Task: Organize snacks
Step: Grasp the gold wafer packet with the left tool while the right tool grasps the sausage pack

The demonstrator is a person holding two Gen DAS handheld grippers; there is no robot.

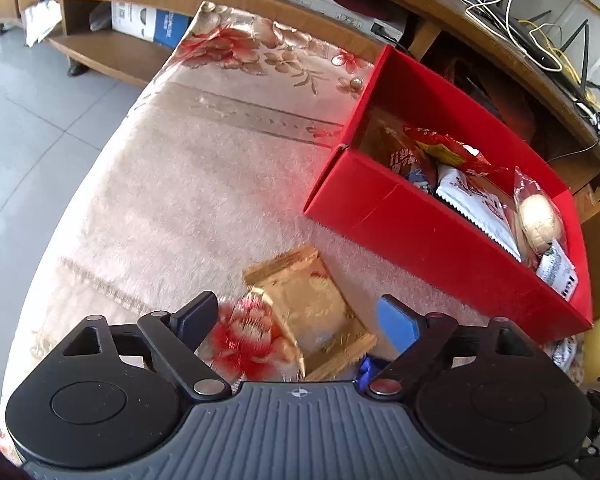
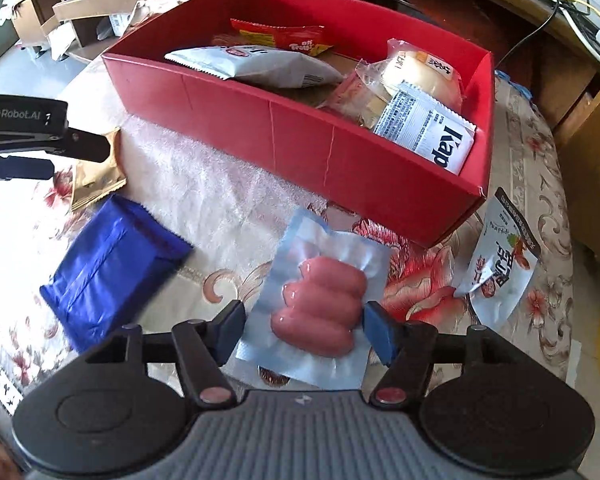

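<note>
The job was at the picking-up stage: several snacks already lay in the red box (image 2: 300,148), while four packets were still out on the cloth-covered desk (image 1: 172,184).

The right hand-held gripper (image 2: 304,332) stood released, its jaws wide apart on either side of the sausage pack (image 2: 320,304), which lay flat on the desk just in front of the box. Whether the pads touched the pack's edges could not be told. The left hand-held gripper (image 1: 300,320) was likewise released, hovering over the gold packet (image 1: 312,308), which lay on the desk near the box's front wall. A blue packet (image 2: 112,264) lay between the two grippers, and a white pouch (image 2: 496,256) sat just beside the box's right corner.

The next move probably called for the right jaws to close across the plump middle of the sausage pack, not its thin, slippery film border, then to lift it clear of the front wall and set it into the bare stretch of the box. The gold packet looked flat and thin, so the left side would need to come low to catch it.
</note>
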